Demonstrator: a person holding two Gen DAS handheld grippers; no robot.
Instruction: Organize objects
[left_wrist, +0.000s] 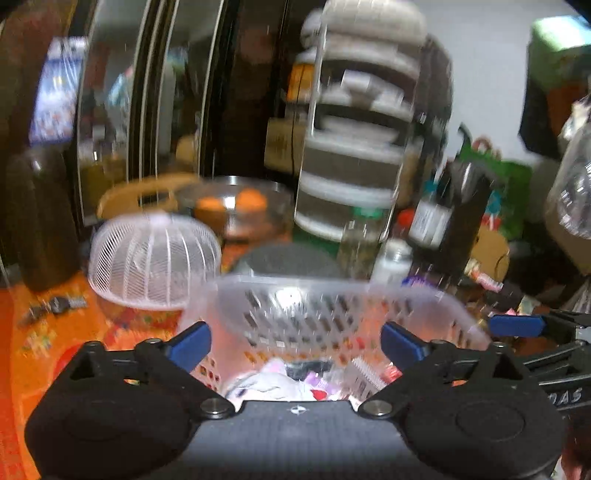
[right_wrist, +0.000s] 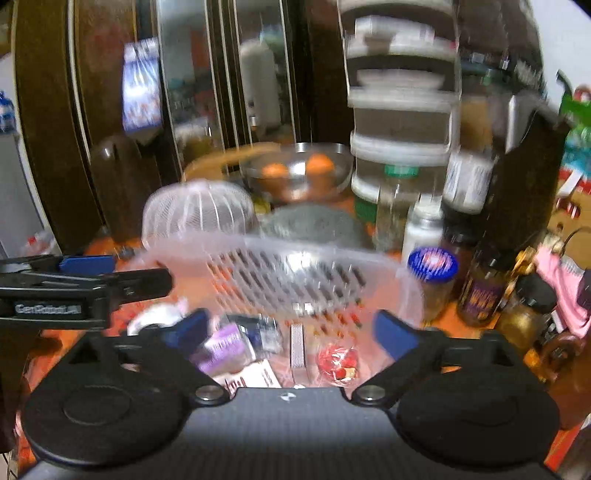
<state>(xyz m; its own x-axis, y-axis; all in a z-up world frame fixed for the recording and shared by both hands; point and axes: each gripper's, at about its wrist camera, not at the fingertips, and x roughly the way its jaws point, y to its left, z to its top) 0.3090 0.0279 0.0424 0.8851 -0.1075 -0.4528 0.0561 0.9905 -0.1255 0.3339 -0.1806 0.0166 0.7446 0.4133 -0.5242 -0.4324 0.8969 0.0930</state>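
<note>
A translucent pink plastic basket (left_wrist: 332, 314) with slotted walls sits on the orange table, right in front of both grippers; it also shows in the right wrist view (right_wrist: 288, 280). It holds small items: a purple packet (right_wrist: 225, 349), a red wrapped piece (right_wrist: 338, 362), a white strip (right_wrist: 297, 349) and white cloth (left_wrist: 266, 382). My left gripper (left_wrist: 295, 347) is open over the basket's near side. My right gripper (right_wrist: 291, 330) is open over the basket's contents. The left gripper shows at the left of the right wrist view (right_wrist: 85, 284). Both views are blurred.
An upturned white wire dome (left_wrist: 155, 258) stands left of the basket. Behind are a metal bowl with orange fruit (right_wrist: 295, 171), a grey lid (left_wrist: 288, 260), a tall stack of clear containers (left_wrist: 354, 122), bottles and jars (right_wrist: 432, 273), and a dark flask (left_wrist: 40, 214).
</note>
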